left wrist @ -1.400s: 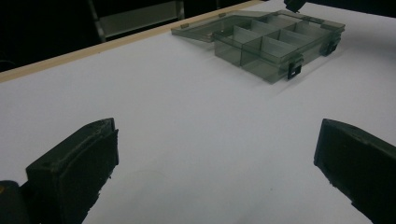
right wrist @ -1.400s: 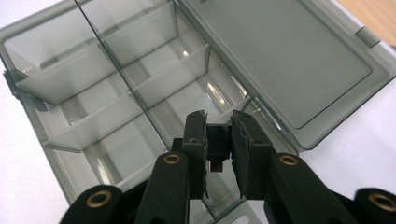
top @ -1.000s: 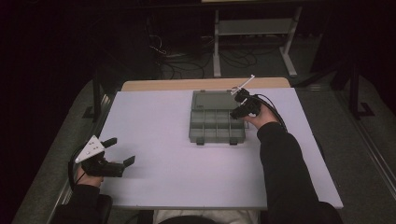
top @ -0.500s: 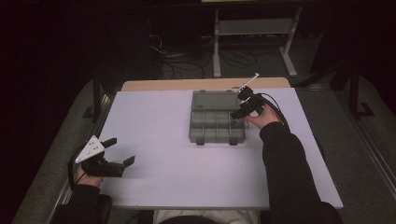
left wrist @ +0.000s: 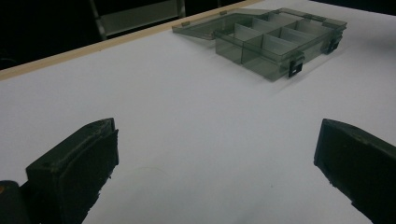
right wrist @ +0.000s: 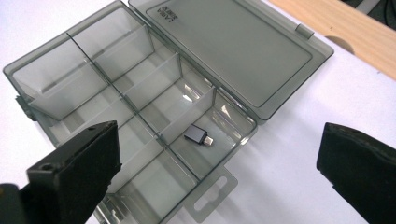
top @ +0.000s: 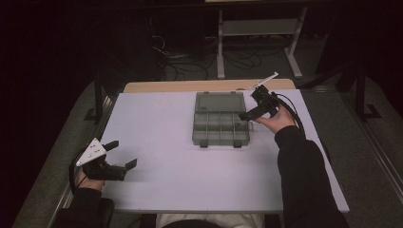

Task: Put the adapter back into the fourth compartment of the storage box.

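Setting: a lab or test room, not a home — dark, unlit surroundings around one lit work surface. White table top (top: 190, 180) laid over a wooden bench (top: 157, 86), grey carpet (top: 361, 142) underneath. Behind it a metal rack frame (top: 259, 33) and loose cables (top: 190, 61) trailing on the floor — typical of a recording rig set-up, nothing domestic in sight

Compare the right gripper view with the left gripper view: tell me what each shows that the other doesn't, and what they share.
Right gripper view alone: a small black adapter lying in a compartment beside the lid hinge, and the hang tab. Left gripper view alone: two dark latches on the box's front wall. Shared: the clear grey compartment box with its lid open flat on the white table, and open black jaws in the foreground.
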A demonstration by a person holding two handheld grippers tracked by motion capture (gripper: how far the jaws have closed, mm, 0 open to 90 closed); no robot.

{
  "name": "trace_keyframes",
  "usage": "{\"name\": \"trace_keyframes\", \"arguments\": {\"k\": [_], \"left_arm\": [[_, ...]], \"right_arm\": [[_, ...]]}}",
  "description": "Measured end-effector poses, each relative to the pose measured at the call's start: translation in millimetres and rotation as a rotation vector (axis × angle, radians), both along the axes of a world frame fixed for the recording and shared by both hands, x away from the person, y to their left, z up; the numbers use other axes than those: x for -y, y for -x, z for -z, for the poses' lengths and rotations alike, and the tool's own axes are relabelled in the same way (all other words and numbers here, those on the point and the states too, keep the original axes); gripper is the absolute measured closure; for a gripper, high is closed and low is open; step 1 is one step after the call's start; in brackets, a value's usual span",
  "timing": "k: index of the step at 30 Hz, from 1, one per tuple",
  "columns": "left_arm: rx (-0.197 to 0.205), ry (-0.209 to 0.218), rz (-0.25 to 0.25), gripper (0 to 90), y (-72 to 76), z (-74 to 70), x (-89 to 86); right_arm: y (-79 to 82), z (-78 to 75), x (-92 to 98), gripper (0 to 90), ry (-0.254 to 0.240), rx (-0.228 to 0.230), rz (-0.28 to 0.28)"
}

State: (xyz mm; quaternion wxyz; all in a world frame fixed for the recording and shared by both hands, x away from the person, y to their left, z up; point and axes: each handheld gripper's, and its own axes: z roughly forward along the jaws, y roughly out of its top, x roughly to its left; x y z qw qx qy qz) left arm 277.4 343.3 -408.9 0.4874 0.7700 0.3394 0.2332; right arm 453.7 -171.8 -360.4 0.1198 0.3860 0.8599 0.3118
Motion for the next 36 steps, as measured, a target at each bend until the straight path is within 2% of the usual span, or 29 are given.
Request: {"name": "trace_keyframes", "arguments": {"k": [12,18,29,36], "left_arm": [[-0.004,-0.004,0.002,0.0,0.1,0.3,0.0],[-0.004,-0.004,0.001,0.0,0.3,0.3,0.1],[-0.004,-0.005,0.002,0.0,0.4,0.3,0.3],[-0.003,-0.004,0.0,0.0,0.4,0.2,0.1]], "right_arm": [[16.0,-6.4,18.5,0.0,-0.066,0.041,0.012],[24.0,-7.1,23.9,0.0,-0.089,0.046,0.015],[37.0,-2.9,26.6,0.0,-0.082,0.068,-0.009],[50.6,0.3,29.6,0.0,-0.102,0.097,-0.025]]}}
